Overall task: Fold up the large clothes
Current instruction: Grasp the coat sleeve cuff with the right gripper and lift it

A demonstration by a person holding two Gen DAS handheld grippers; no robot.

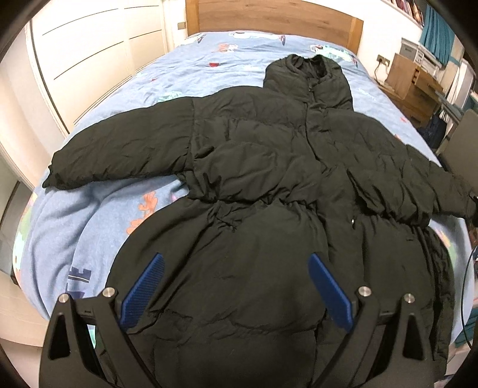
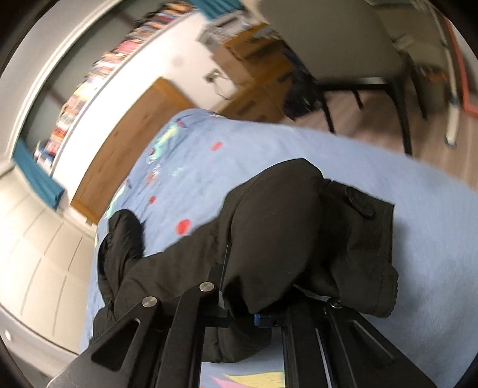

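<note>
A large black padded hooded jacket (image 1: pixel 263 167) lies face up on the blue patterned bed cover (image 1: pixel 98 226), zip closed, both sleeves spread out to the sides and the hood toward the headboard. My left gripper (image 1: pixel 236 258) hovers open over the lower front of the jacket, blue pads (image 1: pixel 143 289) wide apart with nothing between them. In the right wrist view, my right gripper (image 2: pixel 239 298) is shut on the end of the jacket's sleeve (image 2: pixel 277 215). The cuff with its tab (image 2: pixel 361 206) bulges up and drapes over the fingers, hiding their tips.
A wooden headboard (image 1: pixel 269 15) stands at the far end of the bed and white wardrobe doors (image 1: pixel 89 53) run along the left. To the right are a wooden bedside cabinet (image 1: pixel 412 83) and a grey chair (image 2: pixel 343 41) on the wood floor.
</note>
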